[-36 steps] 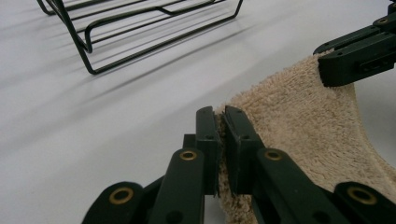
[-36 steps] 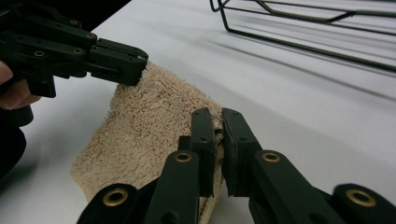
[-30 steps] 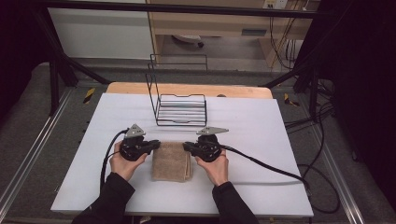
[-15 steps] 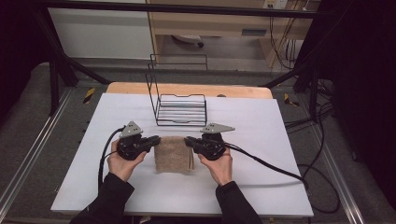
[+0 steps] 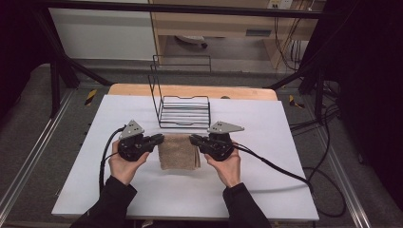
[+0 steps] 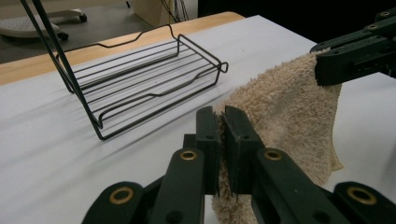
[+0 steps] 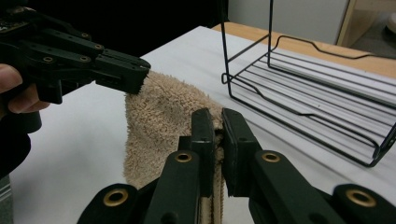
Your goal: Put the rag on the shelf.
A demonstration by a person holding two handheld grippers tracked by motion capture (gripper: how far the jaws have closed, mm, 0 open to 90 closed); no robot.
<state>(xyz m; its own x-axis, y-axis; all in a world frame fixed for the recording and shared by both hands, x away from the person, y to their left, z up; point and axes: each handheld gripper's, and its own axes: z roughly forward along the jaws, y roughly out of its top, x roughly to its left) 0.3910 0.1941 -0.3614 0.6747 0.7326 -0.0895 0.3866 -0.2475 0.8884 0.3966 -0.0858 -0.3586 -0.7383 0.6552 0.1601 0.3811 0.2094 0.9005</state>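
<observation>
A folded beige towel (image 5: 178,151) hangs between my two grippers above the white table top (image 5: 142,190). My left gripper (image 5: 160,138) is shut on the towel's upper left corner, and my right gripper (image 5: 193,139) is shut on its upper right corner. In the left gripper view the jaws (image 6: 222,122) pinch the towel (image 6: 285,112), with the other gripper (image 6: 359,53) clamped on the far corner. In the right gripper view the jaws (image 7: 215,126) pinch the towel (image 7: 159,116), with the other gripper (image 7: 116,70) gripping the opposite corner.
A black wire rack (image 5: 183,109) stands just behind the towel, with a tall wire back on its left. Cables trail from both grippers across the table. The wooden table edge (image 5: 190,90) lies behind the rack.
Both grippers have risen and moved a little toward the rack, lifting the towel's top edge off the table so it hangs between them.
</observation>
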